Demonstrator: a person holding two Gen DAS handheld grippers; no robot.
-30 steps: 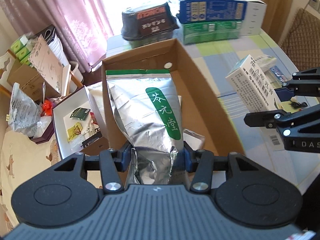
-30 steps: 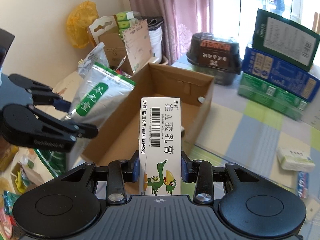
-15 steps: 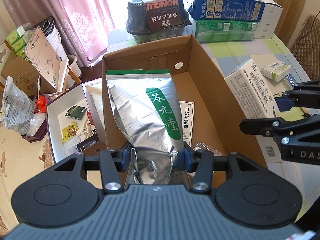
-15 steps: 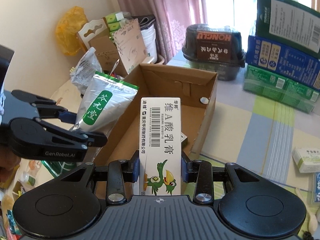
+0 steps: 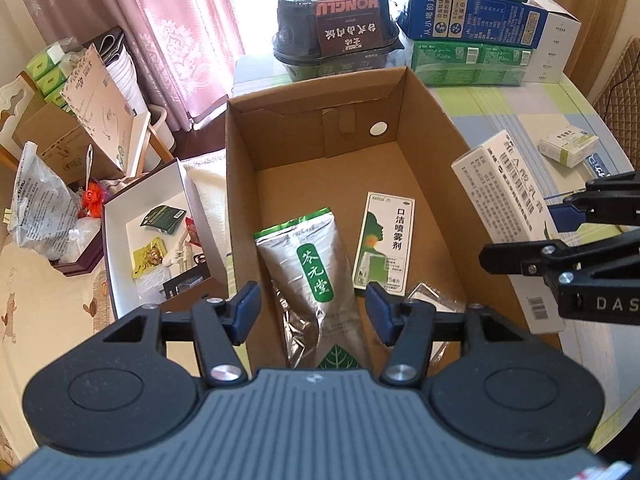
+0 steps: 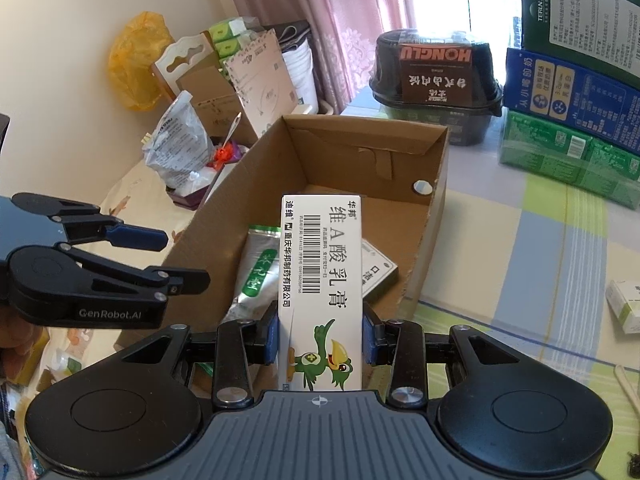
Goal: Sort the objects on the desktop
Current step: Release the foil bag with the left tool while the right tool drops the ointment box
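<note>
An open cardboard box (image 5: 240, 184) stands on the table. A silver tea pouch (image 5: 316, 280) with a green label lies on its floor beside a white-green spray box (image 5: 386, 240). My left gripper (image 5: 312, 312) is open and empty, above the box's near end, over the pouch. My right gripper (image 6: 320, 336) is shut on a white ointment box (image 6: 322, 280) with a barcode and a green bird, held upright by the box's near right corner. The ointment box (image 5: 504, 208) also shows in the left wrist view. The pouch (image 6: 258, 272) shows in the right wrist view.
A black food container (image 5: 340, 40) and stacked blue and green cartons (image 5: 476, 40) stand behind the box. A small white-green box (image 5: 568, 150) lies on the checked tablecloth at right. An open white box (image 5: 148, 232) and clutter sit to the left, off the table.
My left gripper has opened and let go of the tea pouch, which now lies in the cardboard box. My right gripper still holds the ointment box, closer to the cardboard box.
</note>
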